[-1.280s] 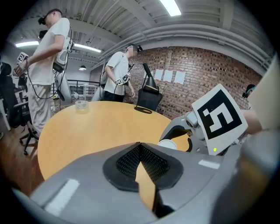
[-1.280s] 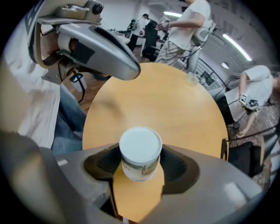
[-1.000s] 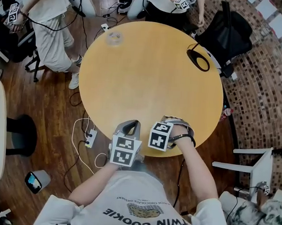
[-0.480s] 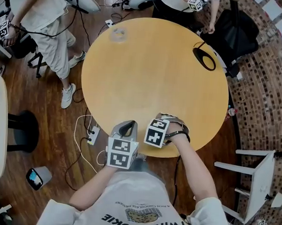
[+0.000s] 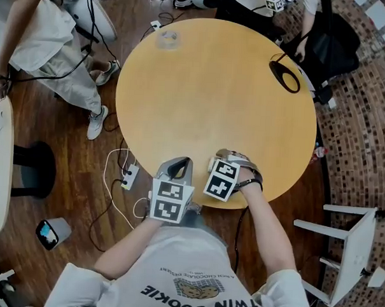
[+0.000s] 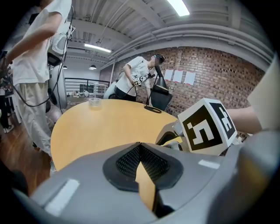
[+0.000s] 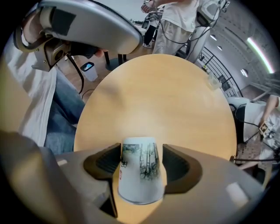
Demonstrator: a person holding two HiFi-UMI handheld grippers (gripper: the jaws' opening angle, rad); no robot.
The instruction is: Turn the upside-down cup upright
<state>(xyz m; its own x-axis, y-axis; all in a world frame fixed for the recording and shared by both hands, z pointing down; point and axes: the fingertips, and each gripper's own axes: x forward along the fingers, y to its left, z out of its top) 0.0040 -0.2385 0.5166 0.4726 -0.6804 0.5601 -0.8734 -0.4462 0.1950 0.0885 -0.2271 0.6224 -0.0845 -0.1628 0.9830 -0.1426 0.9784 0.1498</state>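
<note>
Left gripper: jaws pressed together, nothing in them, sitting just left of the right one, at the near edge of the table.

Right gripper: the cup stands rim-down on the table right between its jaws, and the pads look to be against both sides.

To do the flip well:
- Firm up the pinch first, since the tapered wall will likely want to slip.
- Lift clear of the table.
- Roll the wrist half a turn.
- Set it down on its base, then let go.

Writing: the cup has an ink tree print, small dark characters and a red seal, none readable. The shirt reads "TWIN COOKIE".
</note>
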